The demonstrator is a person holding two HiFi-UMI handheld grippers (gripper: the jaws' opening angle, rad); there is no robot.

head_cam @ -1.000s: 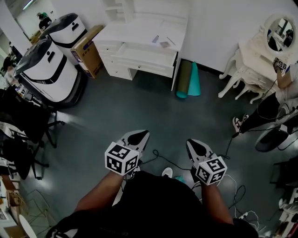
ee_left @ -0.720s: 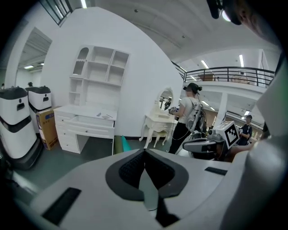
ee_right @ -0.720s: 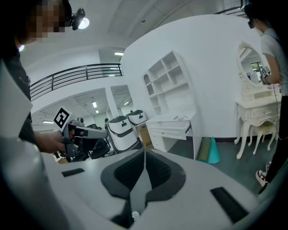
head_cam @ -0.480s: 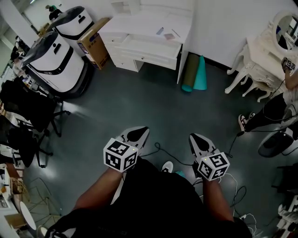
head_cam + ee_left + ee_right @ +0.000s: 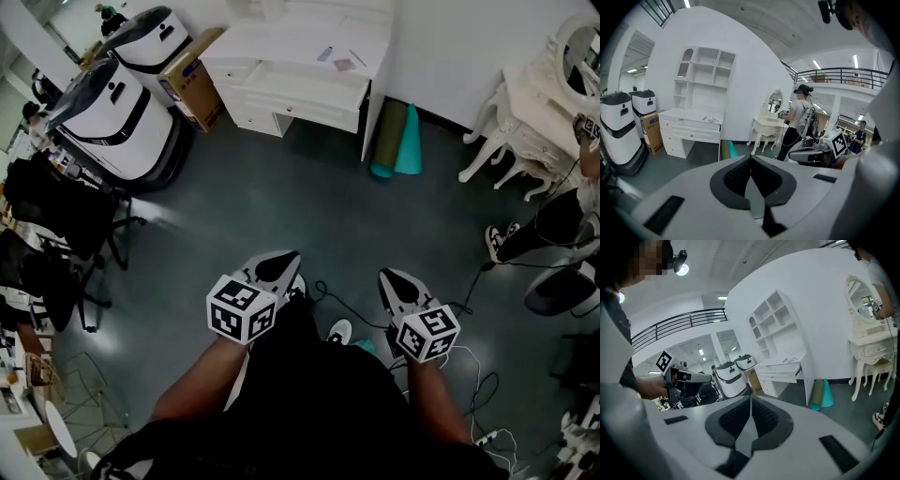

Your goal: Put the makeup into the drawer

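A white desk (image 5: 281, 49) stands far ahead against the wall, with its wide drawer (image 5: 305, 97) pulled out. Two small flat makeup items (image 5: 325, 53) lie on the desktop. Both grippers are held low, close to the person's body and far from the desk. My left gripper (image 5: 279, 265) is shut with nothing between its pads. My right gripper (image 5: 392, 278) is also shut and empty. The left gripper view shows the desk (image 5: 689, 117) at left, beyond the closed jaws. In the right gripper view the drawer (image 5: 787, 372) is at centre right.
Two white robots (image 5: 112, 103) and a cardboard box (image 5: 192, 89) stand left of the desk. Rolled green and teal mats (image 5: 396, 141) lean at its right. A white vanity table (image 5: 534, 122) and a person (image 5: 562, 220) are at right. Cables (image 5: 469, 366) lie on the dark floor.
The desk has slid higher and to the right in the head view. Both grippers have sunk slightly in the picture and stay shut.
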